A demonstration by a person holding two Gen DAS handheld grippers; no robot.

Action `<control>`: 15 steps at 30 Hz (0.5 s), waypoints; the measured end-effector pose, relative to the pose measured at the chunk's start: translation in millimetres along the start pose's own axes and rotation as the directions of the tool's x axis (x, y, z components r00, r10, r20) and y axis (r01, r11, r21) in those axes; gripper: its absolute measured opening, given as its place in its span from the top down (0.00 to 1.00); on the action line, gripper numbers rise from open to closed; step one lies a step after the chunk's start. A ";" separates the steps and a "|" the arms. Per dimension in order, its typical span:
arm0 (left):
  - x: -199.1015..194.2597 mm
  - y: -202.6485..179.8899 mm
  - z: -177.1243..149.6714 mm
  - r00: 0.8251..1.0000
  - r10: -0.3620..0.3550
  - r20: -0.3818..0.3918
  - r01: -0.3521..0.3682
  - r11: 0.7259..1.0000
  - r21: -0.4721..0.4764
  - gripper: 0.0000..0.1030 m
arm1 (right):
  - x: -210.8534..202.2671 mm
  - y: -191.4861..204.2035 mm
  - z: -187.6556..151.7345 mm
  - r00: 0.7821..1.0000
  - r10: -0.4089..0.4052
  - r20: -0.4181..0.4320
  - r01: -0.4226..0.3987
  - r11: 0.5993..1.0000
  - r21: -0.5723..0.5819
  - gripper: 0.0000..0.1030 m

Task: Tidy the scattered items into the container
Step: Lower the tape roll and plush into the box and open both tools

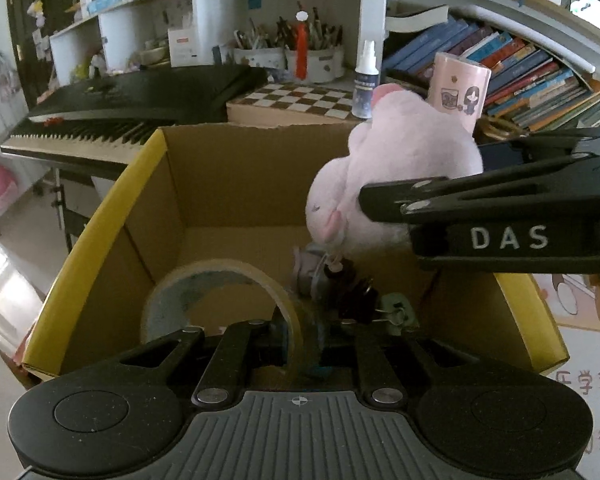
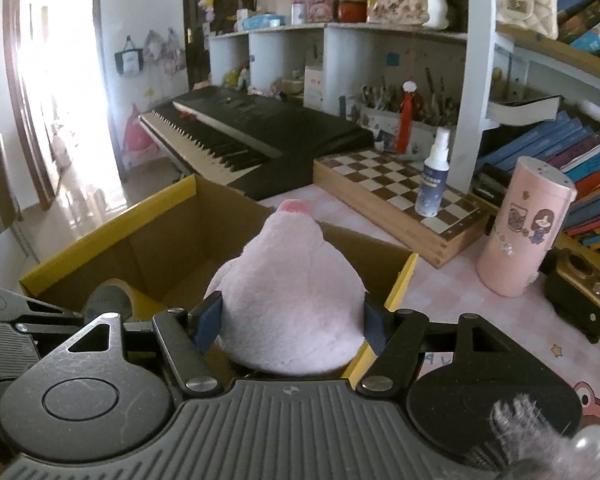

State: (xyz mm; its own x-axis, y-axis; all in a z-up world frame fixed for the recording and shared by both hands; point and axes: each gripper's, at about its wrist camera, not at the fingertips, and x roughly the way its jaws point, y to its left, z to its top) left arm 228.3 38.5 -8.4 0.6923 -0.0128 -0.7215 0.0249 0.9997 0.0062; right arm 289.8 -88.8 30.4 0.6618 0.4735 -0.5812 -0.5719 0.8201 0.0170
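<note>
The right claw (image 2: 294, 322), its arm lettered "DAS", clenches a pink plush toy (image 2: 288, 300) above the cardboard box (image 1: 100, 240); the left claw (image 1: 300, 340) grips a tape roll (image 1: 220, 304) inside it.

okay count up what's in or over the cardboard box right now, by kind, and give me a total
Tape roll, held by the left gripper inside the cardboard box: 1
Pink plush toy, held by the right gripper over the box: 1
Black binder clip, on the box floor: 1
Green binder clip: 1
Small grey item, too blurred to name: 1
Total: 5
</note>
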 end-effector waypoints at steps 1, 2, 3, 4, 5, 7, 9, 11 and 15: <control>0.5 -0.7 0.0 1.000 0.004 0.000 -0.004 1.000 0.001 0.81 | 2.7 -0.5 -0.2 1.000 0.004 -0.007 -0.004 1.000 -0.005 0.34; 0.4 -1.2 -0.1 1.000 0.008 -0.001 -0.008 1.000 0.001 0.81 | 5.0 -0.8 -0.1 1.000 0.009 -0.012 -0.009 1.000 -0.010 0.34; 0.7 -2.2 0.6 1.000 0.013 -0.001 -0.013 1.000 0.003 0.81 | 6.9 -0.9 0.0 1.000 0.013 -0.017 -0.013 1.000 -0.012 0.34; 0.8 -2.6 0.7 1.000 0.016 -0.002 -0.016 1.000 0.005 0.81 | 9.2 -1.0 0.2 1.000 0.018 -0.025 -0.019 1.000 -0.012 0.34; 1.1 -3.3 1.4 1.000 0.020 -0.001 -0.020 1.000 0.009 0.80 | 11.7 -1.6 0.7 0.999 0.024 -0.034 -0.024 1.000 -0.009 0.34; -1.1 -6.5 1.9 0.999 0.046 0.017 -0.047 0.998 0.032 0.66 | 16.1 -1.6 1.0 0.998 0.036 -0.048 -0.037 0.999 -0.013 0.34; -5.8 -9.3 2.4 0.997 0.052 0.050 -0.055 0.997 0.054 0.54 | 19.3 0.9 0.7 0.997 0.042 -0.059 -0.044 0.999 -0.031 0.33; -11.7 -12.6 2.4 0.995 0.054 0.088 -0.061 0.995 0.073 0.45 | 22.7 2.8 1.2 0.996 0.050 -0.071 -0.053 0.998 -0.045 0.33; -20.1 -21.8 4.3 0.988 0.063 0.141 -0.081 0.990 0.120 0.34 | 27.0 5.9 1.3 0.996 0.049 -0.079 -0.054 0.996 -0.068 0.31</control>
State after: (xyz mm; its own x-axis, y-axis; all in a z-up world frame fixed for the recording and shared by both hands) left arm 217.0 16.8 8.9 0.7874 0.0477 -0.6146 0.0551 0.9876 0.1472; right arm 304.9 -70.7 15.8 0.5928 0.4865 -0.6418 -0.6388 0.7693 -0.0069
